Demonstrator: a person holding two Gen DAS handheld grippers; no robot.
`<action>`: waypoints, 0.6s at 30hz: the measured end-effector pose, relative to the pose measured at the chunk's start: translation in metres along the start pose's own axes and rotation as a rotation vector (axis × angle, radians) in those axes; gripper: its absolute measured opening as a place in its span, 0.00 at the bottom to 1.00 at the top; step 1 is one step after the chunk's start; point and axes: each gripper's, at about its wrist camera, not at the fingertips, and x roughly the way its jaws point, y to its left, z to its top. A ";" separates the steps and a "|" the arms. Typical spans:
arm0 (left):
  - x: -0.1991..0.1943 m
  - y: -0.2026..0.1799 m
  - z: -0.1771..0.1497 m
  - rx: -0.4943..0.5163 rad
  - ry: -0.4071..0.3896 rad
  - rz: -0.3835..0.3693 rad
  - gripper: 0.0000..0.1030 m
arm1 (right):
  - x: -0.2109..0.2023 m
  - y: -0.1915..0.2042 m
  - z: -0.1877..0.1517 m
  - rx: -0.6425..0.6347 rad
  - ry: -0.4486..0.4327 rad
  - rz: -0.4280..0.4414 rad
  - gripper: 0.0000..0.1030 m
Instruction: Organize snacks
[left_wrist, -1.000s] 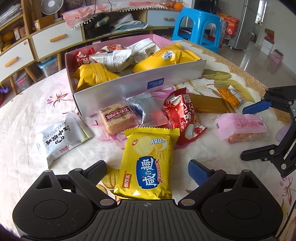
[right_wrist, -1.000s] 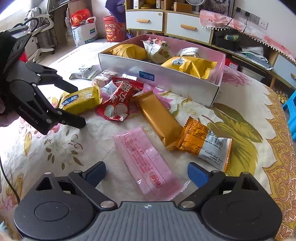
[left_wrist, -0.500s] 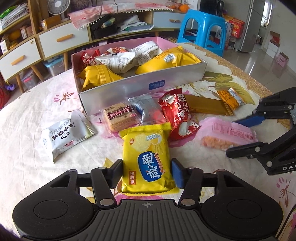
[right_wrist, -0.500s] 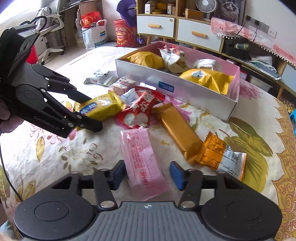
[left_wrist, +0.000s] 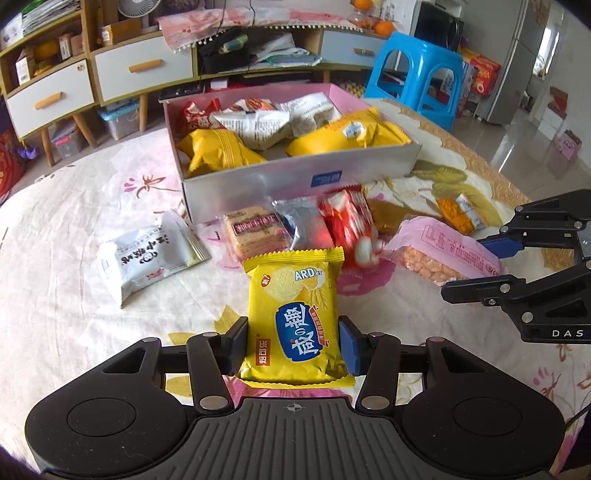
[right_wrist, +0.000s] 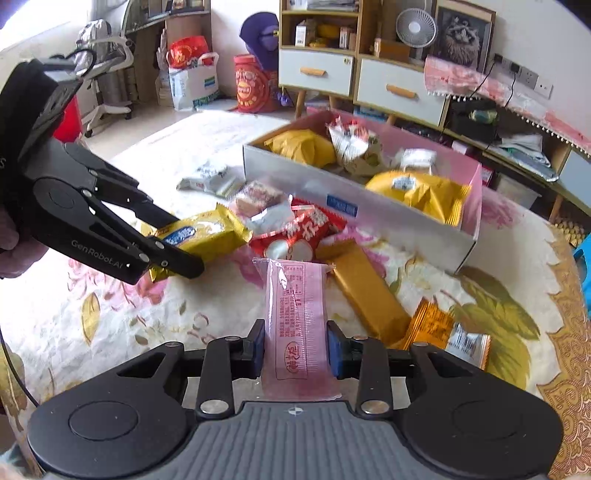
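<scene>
My left gripper (left_wrist: 293, 345) is shut on a yellow cracker packet (left_wrist: 295, 314) and holds it just above the tablecloth; it also shows in the right wrist view (right_wrist: 201, 236). My right gripper (right_wrist: 295, 350) is shut on a pink snack packet (right_wrist: 297, 325), also lifted; it shows at the right in the left wrist view (left_wrist: 439, 251). The pink-lined snack box (left_wrist: 295, 181) stands beyond both, holding several yellow and white bags. Loose on the cloth are a red packet (left_wrist: 349, 225), a biscuit pack (left_wrist: 255, 234), a white pouch (left_wrist: 147, 254), a gold bar (right_wrist: 364, 291) and an orange packet (right_wrist: 447, 332).
The table has a floral cloth (left_wrist: 74, 295). A blue stool (left_wrist: 417, 74) stands past the table's far right edge. Drawer cabinets (left_wrist: 122, 74) line the wall behind. The box front wall (right_wrist: 354, 206) faces the loose packets.
Both grippers closed from open onto their packets: left on the yellow cracker packet, right on the pink packet. Both packets have since risen off the cloth and moved toward the box.
</scene>
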 end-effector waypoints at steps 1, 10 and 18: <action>-0.003 0.002 0.001 -0.006 -0.005 -0.002 0.46 | -0.002 0.000 0.002 0.001 -0.010 0.000 0.22; -0.017 0.010 0.011 -0.050 -0.040 0.008 0.46 | -0.022 -0.002 0.020 0.011 -0.104 -0.013 0.22; -0.021 0.012 0.029 -0.072 -0.080 0.024 0.46 | -0.025 -0.017 0.045 0.039 -0.146 -0.074 0.22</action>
